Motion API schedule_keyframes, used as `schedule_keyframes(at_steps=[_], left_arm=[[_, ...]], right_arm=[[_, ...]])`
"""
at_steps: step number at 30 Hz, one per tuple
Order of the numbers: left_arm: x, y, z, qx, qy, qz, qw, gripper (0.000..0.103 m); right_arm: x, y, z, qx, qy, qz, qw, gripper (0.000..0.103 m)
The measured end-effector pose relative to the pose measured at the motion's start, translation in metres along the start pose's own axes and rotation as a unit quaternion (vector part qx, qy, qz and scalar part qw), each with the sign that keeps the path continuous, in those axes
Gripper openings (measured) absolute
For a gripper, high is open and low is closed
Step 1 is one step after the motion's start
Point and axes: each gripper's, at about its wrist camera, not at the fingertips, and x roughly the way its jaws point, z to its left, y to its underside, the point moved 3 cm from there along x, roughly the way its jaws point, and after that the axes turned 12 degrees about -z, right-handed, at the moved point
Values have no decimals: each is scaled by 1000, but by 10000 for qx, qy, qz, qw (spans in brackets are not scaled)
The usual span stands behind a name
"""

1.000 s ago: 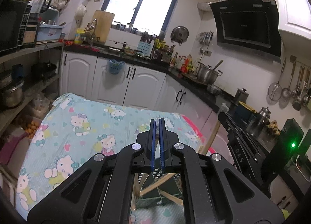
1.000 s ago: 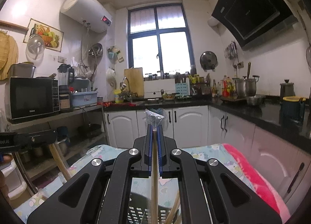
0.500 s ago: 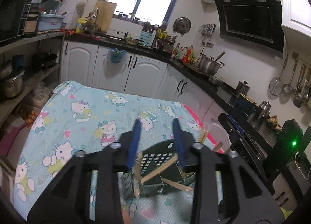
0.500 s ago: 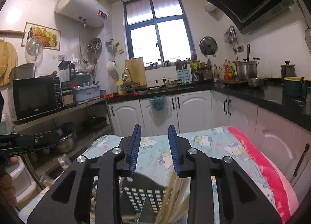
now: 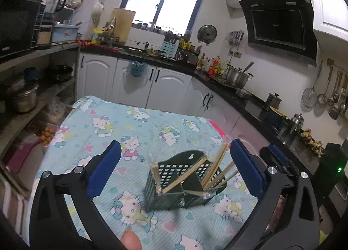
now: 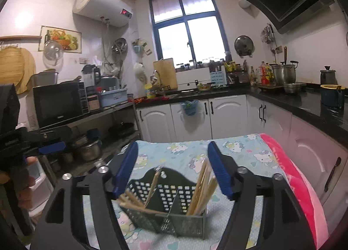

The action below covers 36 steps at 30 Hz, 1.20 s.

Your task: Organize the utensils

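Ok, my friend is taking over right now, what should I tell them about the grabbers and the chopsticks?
Left gripper: fingers opening, nothing held.
Right gripper: fingers opening, nothing held.
Dark green holder stands on the cartoon-cat tablecloth.
Done: wooden chopsticks lean in both its compartments, some still in clear wrappers.
Left: no loose utensils show on the cloth; check outside the camera views before stopping.

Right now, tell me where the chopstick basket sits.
The dark green basket stands on the cartoon-print cloth, low and centre in both wrist views, chopsticks leaning inside it, framed by each gripper's opening fingers without touching them.
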Motion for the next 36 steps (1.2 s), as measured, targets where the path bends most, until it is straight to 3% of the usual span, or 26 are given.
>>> schedule_keyframes(at_steps=[7,19,36], left_arm=[[-20,16,2,90,-243,142,9996,92],[-39,59,5,254,-454,385,9979,92],[-45,113,10,427,-734,718,9938,92]], right_arm=[[-29,-1,10,-75,-40,95,9999,83],[-62,30,22,-228,14,527,9983,94],[-83,89,9,-326,345,1251,9910,96]])
